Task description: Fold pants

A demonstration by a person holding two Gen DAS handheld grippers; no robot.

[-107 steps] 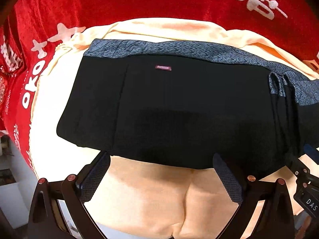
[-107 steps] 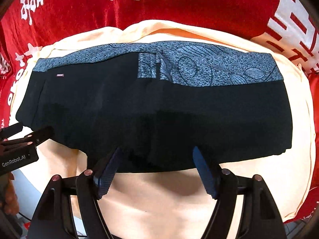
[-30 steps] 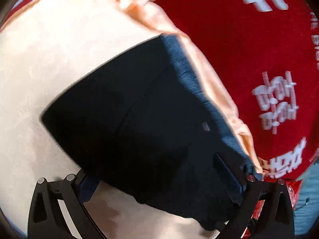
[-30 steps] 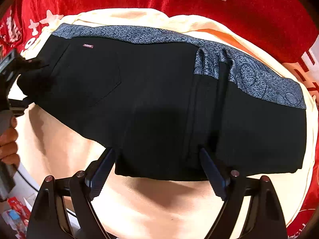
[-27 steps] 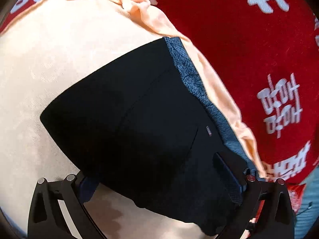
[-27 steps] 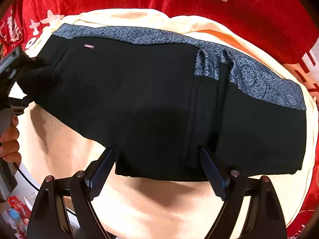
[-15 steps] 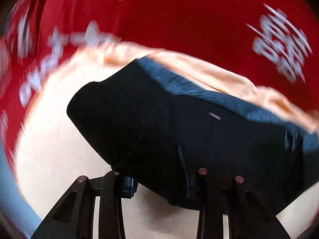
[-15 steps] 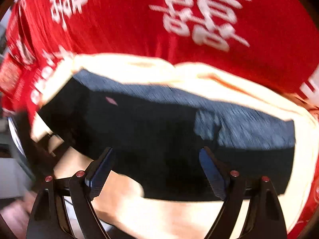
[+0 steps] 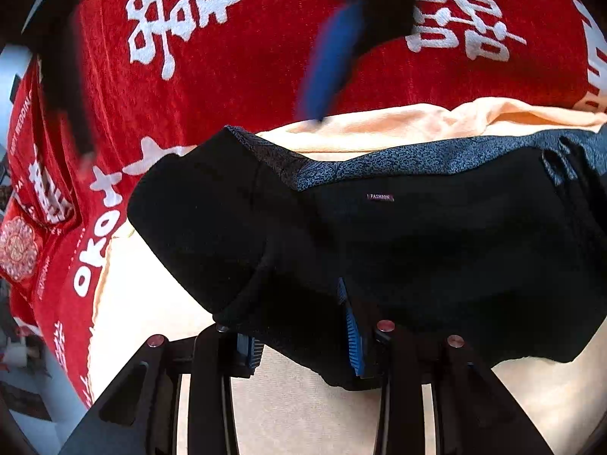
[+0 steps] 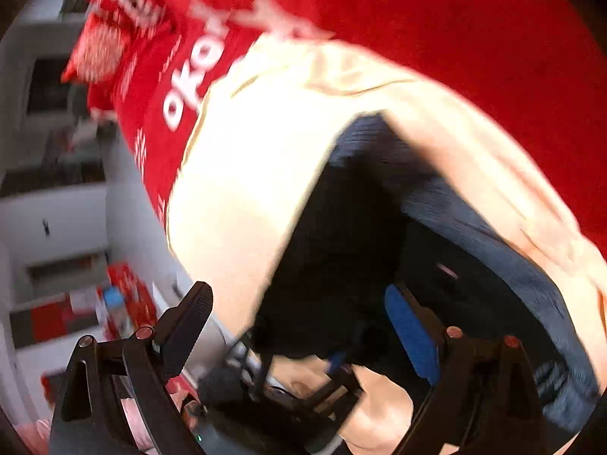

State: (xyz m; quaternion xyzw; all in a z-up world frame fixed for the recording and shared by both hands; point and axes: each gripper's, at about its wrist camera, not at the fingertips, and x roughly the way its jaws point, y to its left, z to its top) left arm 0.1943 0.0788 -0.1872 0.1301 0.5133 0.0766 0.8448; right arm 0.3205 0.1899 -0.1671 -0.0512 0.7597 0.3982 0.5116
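Note:
The black pants (image 9: 436,250) with a grey patterned waistband (image 9: 417,159) lie folded on a cream cloth (image 9: 159,326). My left gripper (image 9: 299,322) is shut on the near left edge of the pants, and the fabric bunches up between its fingers. My right gripper (image 10: 299,322) is open and hangs above the left end of the pants (image 10: 341,250); it also shows as a blurred dark and blue shape at the top of the left wrist view (image 9: 341,38). The right wrist view is blurred by motion.
A red blanket with white characters (image 9: 227,76) lies under the cream cloth (image 10: 246,189). Left of the bed edge, the room floor and red boxes (image 10: 121,303) show. The hand holding the left gripper (image 10: 311,375) shows low in the right wrist view.
My left gripper has closed on the near left edge of the pants. My right gripper has swung left over that end of the pants, still open.

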